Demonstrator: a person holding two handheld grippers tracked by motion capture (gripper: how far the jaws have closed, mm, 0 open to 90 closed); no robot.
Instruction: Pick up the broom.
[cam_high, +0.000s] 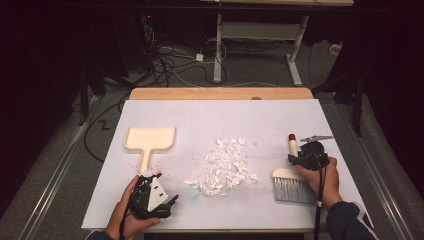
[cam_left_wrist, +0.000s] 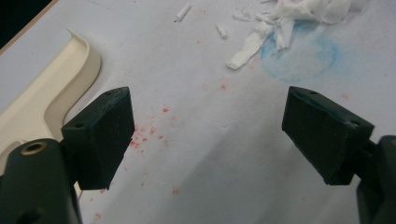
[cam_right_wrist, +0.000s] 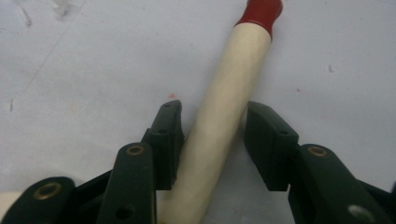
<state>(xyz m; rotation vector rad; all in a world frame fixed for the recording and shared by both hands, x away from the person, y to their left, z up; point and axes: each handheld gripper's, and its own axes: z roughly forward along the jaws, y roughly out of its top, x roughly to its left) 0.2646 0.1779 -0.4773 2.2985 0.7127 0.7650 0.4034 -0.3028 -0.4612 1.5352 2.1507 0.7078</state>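
nearest the person, the left gripper (cam_high: 150, 197) rests low at the front left of the white table (cam_high: 280, 120), its jaws spread wide with nothing between them; in the left gripper view only red-speckled table surface lies in the gap. just past it lies the cream dustpan (cam_high: 149, 140), handle pointing back toward that gripper, pan empty as far as can be seen. at the front right, the right gripper (cam_high: 304, 159) is down over the brush (cam_high: 292, 181), whose grey bristles point toward the person. in the right gripper view the cream handle (cam_right_wrist: 219, 121) runs up between the two jaws, which sit close on either side of it; the left pad touches the handle, while a thin gap seems to remain at the right pad, so a firm grip cannot be confirmed. the handle's red tip (cam_right_wrist: 260, 10) points away. between dustpan and brush, mid-table, a loose heap of white paper scraps (cam_high: 224, 167) lies beside a faint blue smudge (cam_left_wrist: 303, 53)
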